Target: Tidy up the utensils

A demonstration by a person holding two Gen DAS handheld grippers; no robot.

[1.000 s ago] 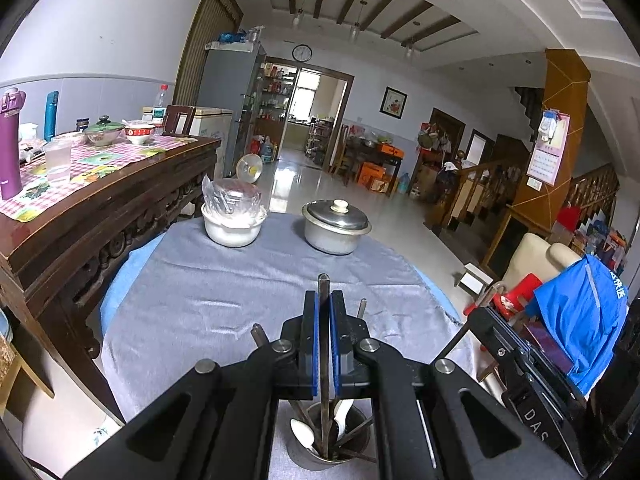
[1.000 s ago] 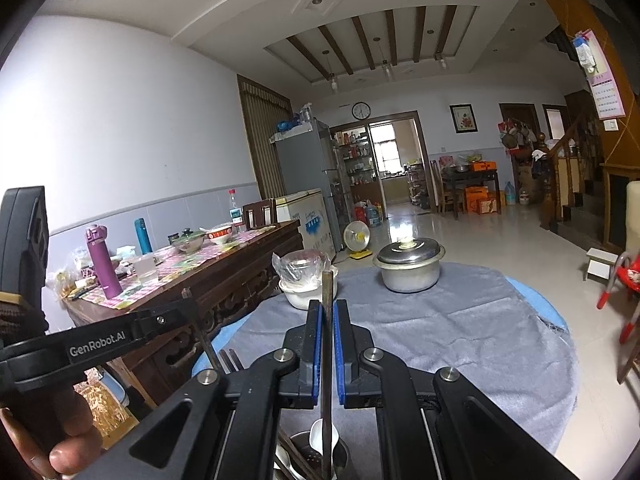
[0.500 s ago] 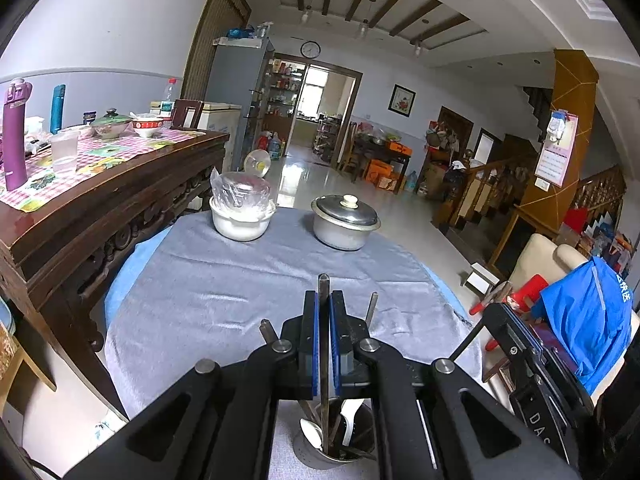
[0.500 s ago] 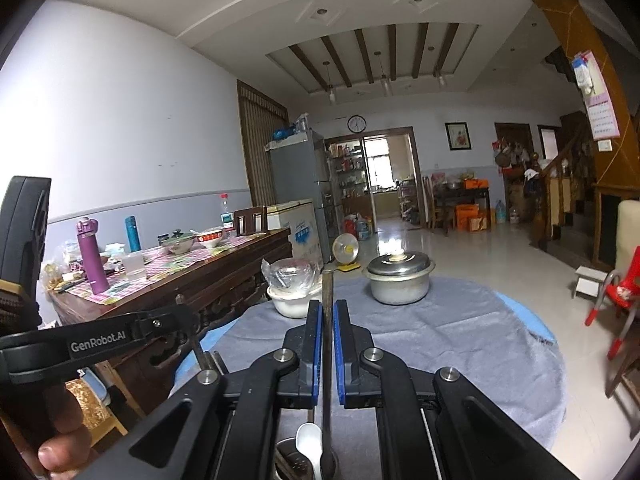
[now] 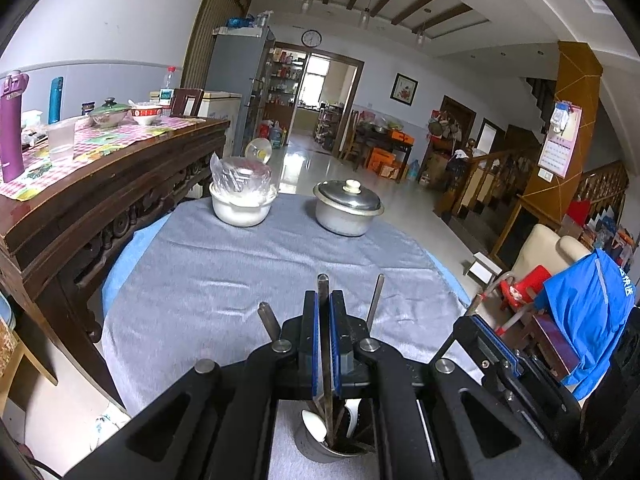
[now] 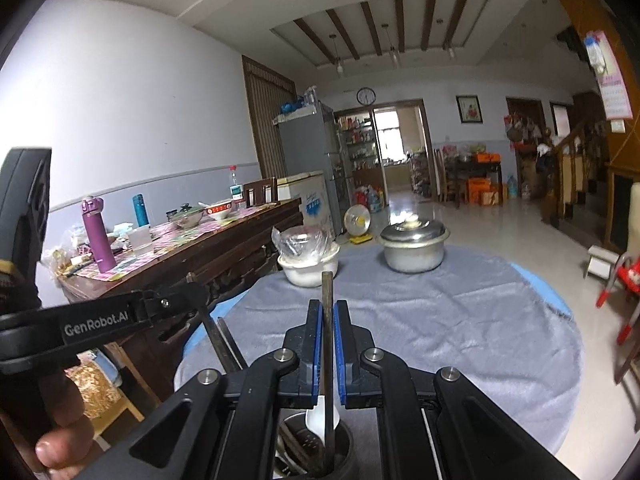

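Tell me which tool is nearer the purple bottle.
Left. The left tool is on the sideboard side of the cup, toward the bottle. The right tool is beside it, farther from the bottle. Each clamps a handle.

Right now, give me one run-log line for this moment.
left claw: shut on metal utensil handle | right claw: shut on metal utensil handle | both handles reach down into utensil cup | table: lidded pot, covered bowl

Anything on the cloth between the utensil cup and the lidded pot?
No. In the left wrist view, only bare grey cloth lies between the utensil cup and the lidded pot.
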